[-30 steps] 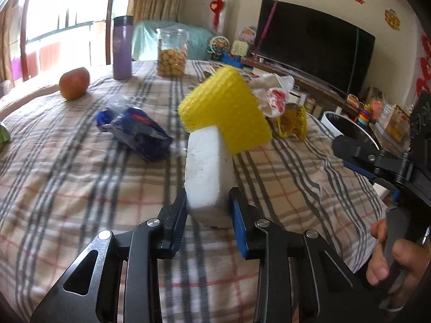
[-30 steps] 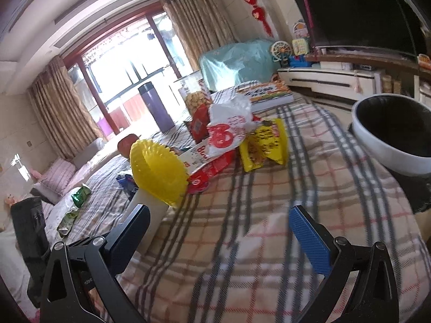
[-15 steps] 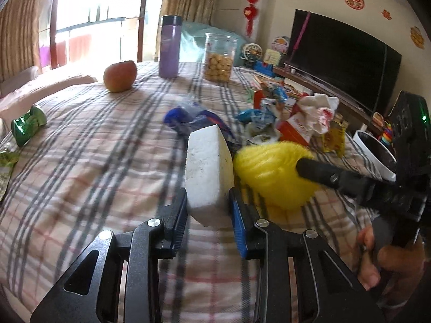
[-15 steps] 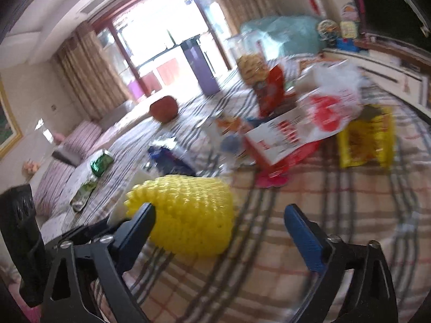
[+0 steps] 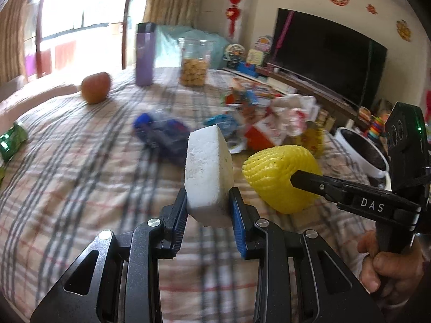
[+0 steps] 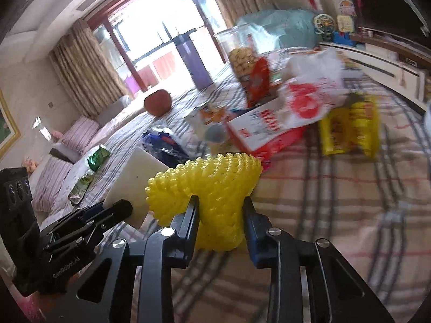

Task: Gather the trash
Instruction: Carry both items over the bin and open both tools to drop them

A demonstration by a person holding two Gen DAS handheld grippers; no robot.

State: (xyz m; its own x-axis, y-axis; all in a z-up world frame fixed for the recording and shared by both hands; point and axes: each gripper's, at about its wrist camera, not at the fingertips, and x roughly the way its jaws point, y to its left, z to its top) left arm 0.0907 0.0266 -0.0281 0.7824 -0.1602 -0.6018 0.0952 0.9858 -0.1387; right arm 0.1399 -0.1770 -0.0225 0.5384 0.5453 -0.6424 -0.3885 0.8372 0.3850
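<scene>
The right claw has just been closing and now pinches the yellow foam net low on its soft mesh, while the left claw is clamped on the white foam block, which stands upright between its pads just beside the net. Both pieces sit above the plaid-covered counter, with the white bin off at the counter's right edge beyond the net. Since the mesh is springy and crushes easily, the grip looks best kept firm and lifted straight up before swinging toward the bin, so the net does not drag the wrappers lying behind it. The block is light and rigid; keeping it level and clear of the net should stop the two from snagging. Release each only when well over the bin's opening
</scene>
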